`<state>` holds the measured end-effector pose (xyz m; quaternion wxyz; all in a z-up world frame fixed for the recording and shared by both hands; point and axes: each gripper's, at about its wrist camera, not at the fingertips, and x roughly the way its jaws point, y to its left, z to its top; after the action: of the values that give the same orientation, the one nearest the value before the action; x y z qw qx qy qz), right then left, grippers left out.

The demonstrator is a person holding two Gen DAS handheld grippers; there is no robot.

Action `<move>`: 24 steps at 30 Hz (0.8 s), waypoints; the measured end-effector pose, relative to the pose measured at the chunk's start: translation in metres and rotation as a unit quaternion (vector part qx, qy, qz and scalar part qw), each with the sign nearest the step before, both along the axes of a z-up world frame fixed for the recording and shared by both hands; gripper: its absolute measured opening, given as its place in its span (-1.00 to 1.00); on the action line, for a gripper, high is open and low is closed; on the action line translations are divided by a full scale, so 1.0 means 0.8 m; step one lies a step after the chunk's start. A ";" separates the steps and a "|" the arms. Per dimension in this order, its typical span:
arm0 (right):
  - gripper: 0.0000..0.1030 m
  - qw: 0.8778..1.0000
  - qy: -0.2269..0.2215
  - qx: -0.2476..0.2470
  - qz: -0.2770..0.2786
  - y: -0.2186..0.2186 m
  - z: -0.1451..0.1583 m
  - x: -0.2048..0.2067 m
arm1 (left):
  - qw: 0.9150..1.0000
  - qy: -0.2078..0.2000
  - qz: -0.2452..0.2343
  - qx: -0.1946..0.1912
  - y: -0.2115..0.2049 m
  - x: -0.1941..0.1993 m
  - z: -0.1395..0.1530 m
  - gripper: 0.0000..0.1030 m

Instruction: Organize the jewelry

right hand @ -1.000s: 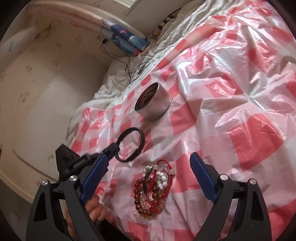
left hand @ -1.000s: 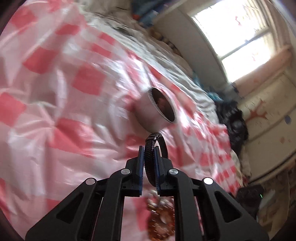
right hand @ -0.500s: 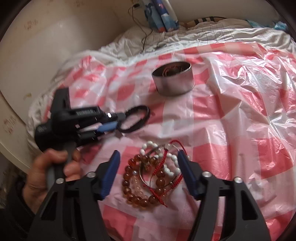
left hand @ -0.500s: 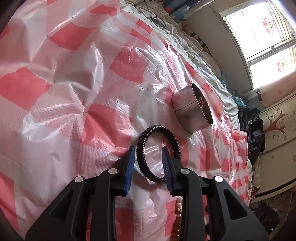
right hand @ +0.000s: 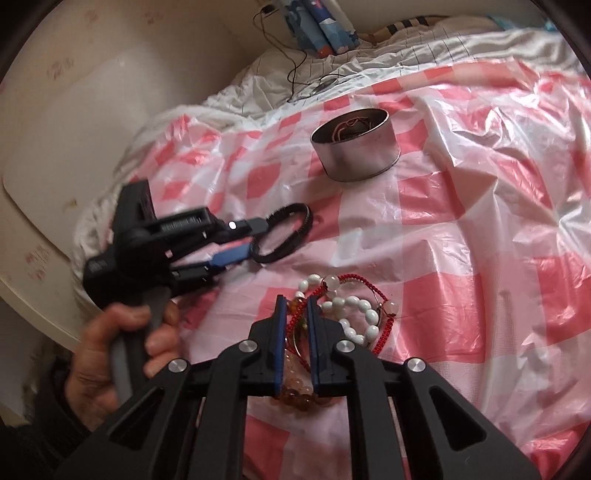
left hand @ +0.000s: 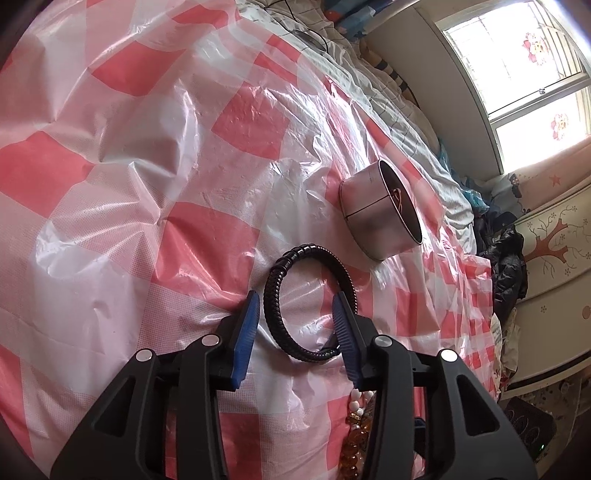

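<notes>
A black ribbed bracelet [left hand: 275, 306] lies flat on the pink-checked plastic sheet [left hand: 110, 221], between the open fingers of my left gripper [left hand: 295, 325]; it also shows in the right wrist view [right hand: 295, 229]. A round metal tin [left hand: 373, 218] with a thin pink cord inside sits beyond it, and also shows in the right wrist view [right hand: 356, 155]. My right gripper [right hand: 297, 325] is closed on a pile of bracelets [right hand: 351, 310]: white beads, amber beads and red cord. The pads pinch red cord and amber beads.
The sheet covers a bed with a white quilt [right hand: 295, 74] at its far edge. Cables and blue packages [right hand: 317, 26] lie at the back. A window [left hand: 524, 66] and a dark clothes heap [left hand: 506, 254] are to the right.
My left gripper lowered the black bracelet onto the sheet and opened, letting it go. My right gripper came down on the bead pile and closed from wide open.
</notes>
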<state>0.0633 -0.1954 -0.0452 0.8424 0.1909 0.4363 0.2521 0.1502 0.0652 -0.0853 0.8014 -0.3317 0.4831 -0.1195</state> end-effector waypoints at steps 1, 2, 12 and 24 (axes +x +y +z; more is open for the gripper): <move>-0.77 1.000 0.009 0.026 -0.003 -0.007 -0.001 0.002 | 1.000 0.000 -0.001 0.001 0.000 0.000 0.000 -0.22; -0.77 0.998 0.015 0.052 -0.007 -0.014 -0.003 0.004 | 1.000 -0.001 -0.002 0.002 -0.001 0.000 0.000 -0.21; -0.77 0.973 0.012 0.231 -0.018 -0.060 0.006 0.003 | 0.998 -0.014 -0.046 0.034 -0.022 0.001 0.009 -0.76; -0.77 0.961 0.000 0.275 -0.021 -0.072 0.009 0.002 | 0.997 -0.067 -0.046 -0.015 -0.017 -0.009 0.033 -0.82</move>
<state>0.0653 -0.2534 -0.0384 0.7623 0.4249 0.3460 0.3445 0.1432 0.0520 -0.0585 0.8207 -0.3123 0.4410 -0.1858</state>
